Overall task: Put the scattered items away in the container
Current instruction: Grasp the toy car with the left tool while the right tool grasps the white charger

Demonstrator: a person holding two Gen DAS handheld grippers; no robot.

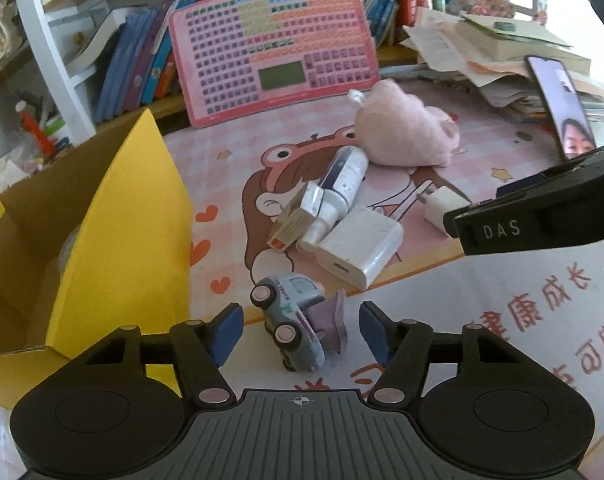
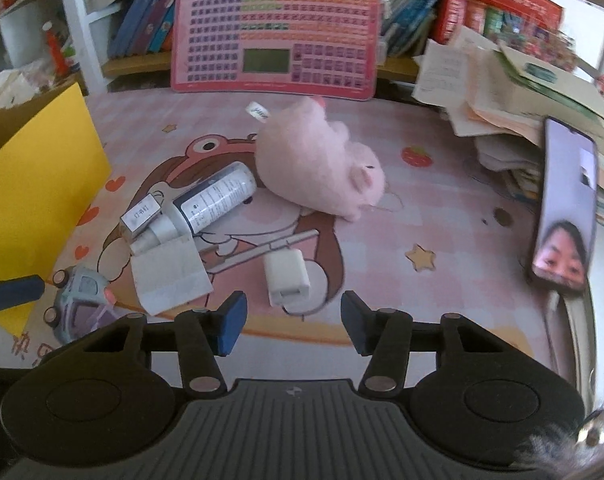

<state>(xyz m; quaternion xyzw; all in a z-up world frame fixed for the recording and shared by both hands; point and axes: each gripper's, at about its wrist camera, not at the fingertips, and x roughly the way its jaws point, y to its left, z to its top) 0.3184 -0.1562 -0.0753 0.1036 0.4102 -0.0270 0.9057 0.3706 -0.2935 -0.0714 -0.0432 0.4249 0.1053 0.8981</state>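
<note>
While a pink keyboard toy leans on the books behind and a phone stands propped at the right, the desk carries a pink plush, a spray bottle, a small box and a big white charger lying together. My left claw is released, the toy car between its pads but not pressed. My right claw is released too, the small white plug just ahead of it. The yellow box stands open at the left.
</note>
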